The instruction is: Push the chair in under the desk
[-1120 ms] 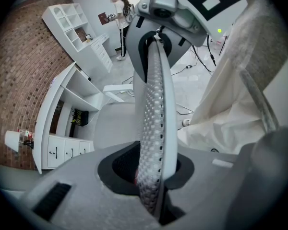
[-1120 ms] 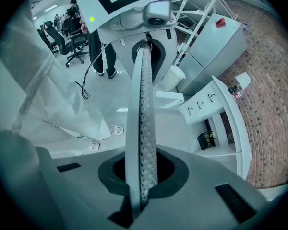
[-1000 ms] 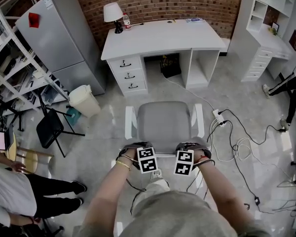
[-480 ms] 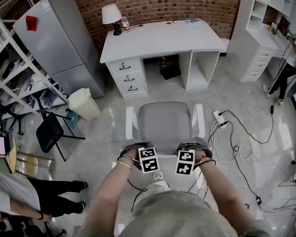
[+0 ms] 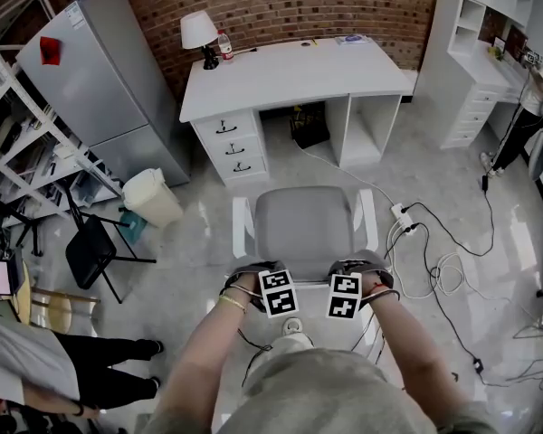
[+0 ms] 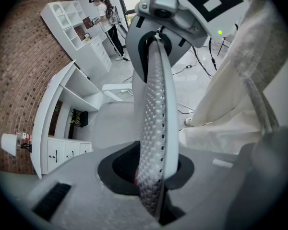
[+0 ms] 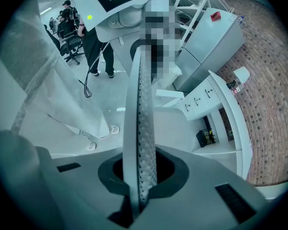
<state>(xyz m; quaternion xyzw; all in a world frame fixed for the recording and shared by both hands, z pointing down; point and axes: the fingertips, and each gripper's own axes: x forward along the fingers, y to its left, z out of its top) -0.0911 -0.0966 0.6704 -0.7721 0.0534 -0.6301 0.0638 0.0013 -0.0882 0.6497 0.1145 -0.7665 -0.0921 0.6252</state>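
Observation:
A grey office chair (image 5: 309, 220) with white armrests stands on the floor a short way in front of the white desk (image 5: 290, 70), facing its knee opening (image 5: 308, 125). Both grippers point down onto the top edge of the backrest. My left gripper (image 5: 258, 274) is shut on the left part of that edge. The mesh and white frame of the backrest (image 6: 156, 123) run between the left gripper's (image 6: 151, 176) jaws. My right gripper (image 5: 348, 269) is shut on the right part, with the backrest (image 7: 140, 104) pinched in the right gripper (image 7: 141, 176).
A lamp (image 5: 197, 33) stands on the desk. Left of the desk are a grey fridge (image 5: 100, 70), a bin (image 5: 152, 195) and a black folding chair (image 5: 90, 247). A power strip with cables (image 5: 403, 217) lies right of the chair. People stand at the lower left (image 5: 36, 369) and far right (image 5: 538, 89).
The chair, with both grippers on its backrest, has moved a little toward the desk. The people at the lower left and far right have shifted.

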